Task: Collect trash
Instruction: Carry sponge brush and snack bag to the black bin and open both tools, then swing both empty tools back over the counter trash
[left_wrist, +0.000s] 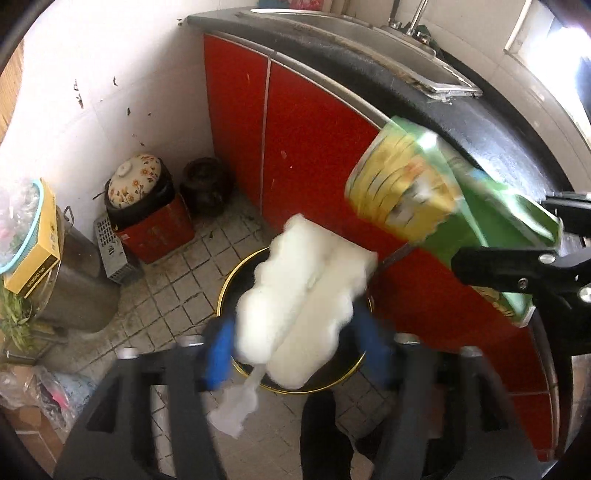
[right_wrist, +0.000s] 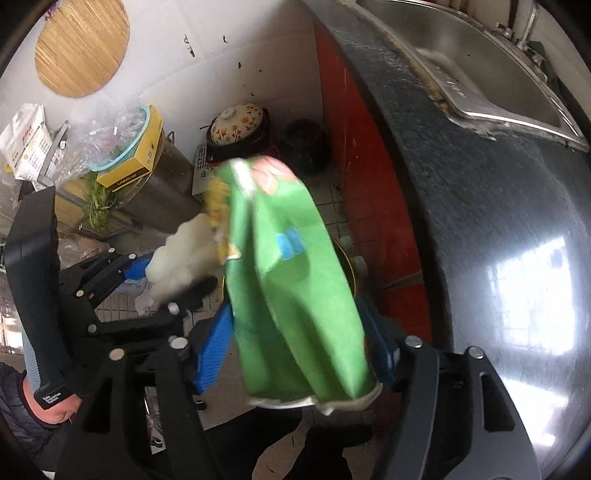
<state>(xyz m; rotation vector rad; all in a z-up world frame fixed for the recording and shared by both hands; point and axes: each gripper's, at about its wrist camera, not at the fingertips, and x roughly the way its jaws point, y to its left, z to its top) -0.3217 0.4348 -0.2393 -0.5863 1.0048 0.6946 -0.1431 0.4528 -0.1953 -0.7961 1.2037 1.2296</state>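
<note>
Disposal step. Left gripper (left_wrist: 295, 354) jaws grip white foam packing (left_wrist: 303, 295) above the gold-rimmed bin (left_wrist: 221, 295), lower centre; right gripper (right_wrist: 303, 354) jaws grip a green wrapper (right_wrist: 291, 295). Next, presumably: release over bin.

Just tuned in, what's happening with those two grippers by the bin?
A person is collecting trash with both handheld grippers. The left gripper holds a white crumpled wrapper right above the gold-rimmed trash bin on the tiled floor. The right gripper clamps a green snack bag beside it, next to the red cabinet. Neither piece is in the bin yet.
</note>
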